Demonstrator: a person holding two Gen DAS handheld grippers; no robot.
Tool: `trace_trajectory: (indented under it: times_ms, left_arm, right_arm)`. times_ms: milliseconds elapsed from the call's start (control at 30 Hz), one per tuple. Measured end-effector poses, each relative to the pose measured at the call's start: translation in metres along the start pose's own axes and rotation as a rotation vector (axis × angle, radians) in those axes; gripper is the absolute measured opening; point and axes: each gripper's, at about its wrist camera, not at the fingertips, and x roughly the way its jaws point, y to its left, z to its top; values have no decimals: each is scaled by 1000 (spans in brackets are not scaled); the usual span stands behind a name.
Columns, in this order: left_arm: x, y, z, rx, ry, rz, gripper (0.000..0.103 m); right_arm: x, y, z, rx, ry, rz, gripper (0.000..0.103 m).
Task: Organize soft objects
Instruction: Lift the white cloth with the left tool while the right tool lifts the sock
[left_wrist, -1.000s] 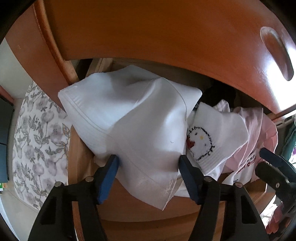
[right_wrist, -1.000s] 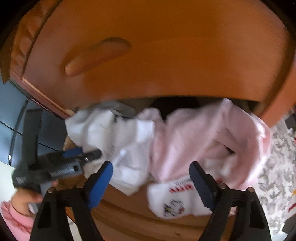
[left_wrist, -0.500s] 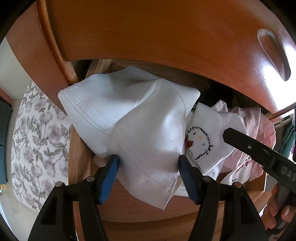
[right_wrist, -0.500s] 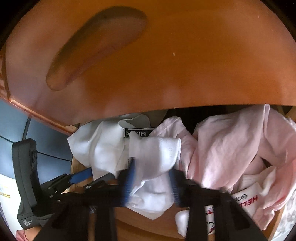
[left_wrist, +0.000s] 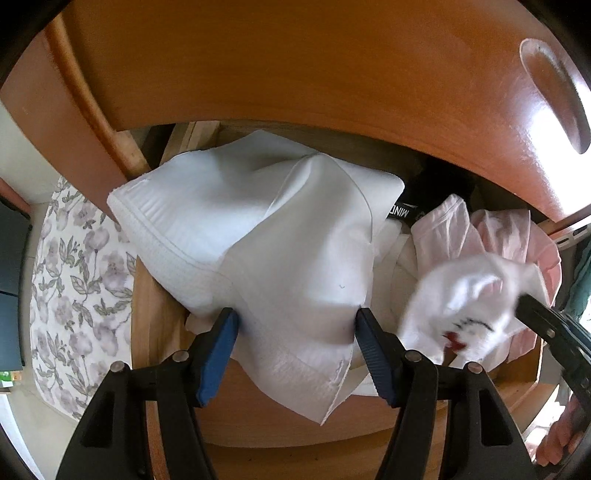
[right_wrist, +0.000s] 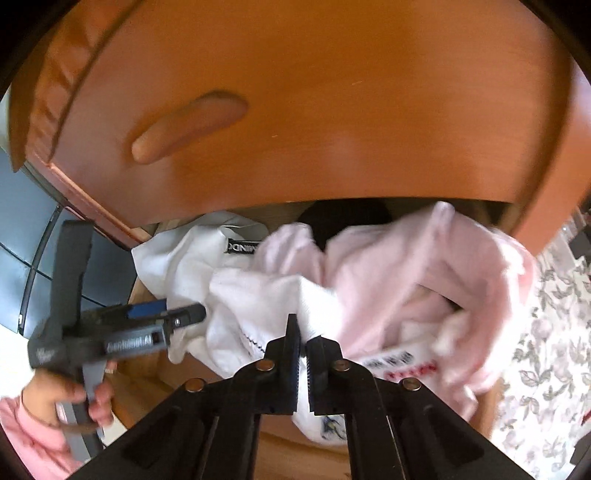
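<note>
Left gripper (left_wrist: 295, 332) points steeply down at the open drawer (left_wrist: 155, 332). Its blue fingers (left_wrist: 218, 354) stand wide on either side of a large white garment (left_wrist: 266, 236), touching its sides; whether they grip it cannot be told. That garment drapes over the drawer's front edge.

Right gripper (right_wrist: 301, 339) also points down into the drawer, its fingers narrowed almost together on a fold of a white sock (right_wrist: 266, 306), which is lifted above the pile. In the left wrist view the sock (left_wrist: 469, 295) appears blurred.

A pink garment (right_wrist: 424, 273) fills the drawer's right half, against the sock. The closed drawer front (right_wrist: 332, 110) above overhangs the opening, leaving little headroom. A patterned rug (left_wrist: 74, 288) lies beside the cabinet.
</note>
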Motion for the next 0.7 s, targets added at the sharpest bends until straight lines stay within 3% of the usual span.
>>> trace_trajectory:
  times_ms: [333,433,500,700]
  left_arm:
    - [9,-13,11,28,44,38,66]
    - [10,-18,14,39,41,54,58]
    - [10,-16,12,42,38,25,41]
    - [0,-16,2,37,-2,-29,24]
  right_arm:
    - [-40,-21,-29,24,-78,11,3]
    - [-50,-25,-33,39,-93,18,3]
    - [-53,-28,-35,45,-94,21,3]
    - [-62,-40,-42,64,-91,39,3]
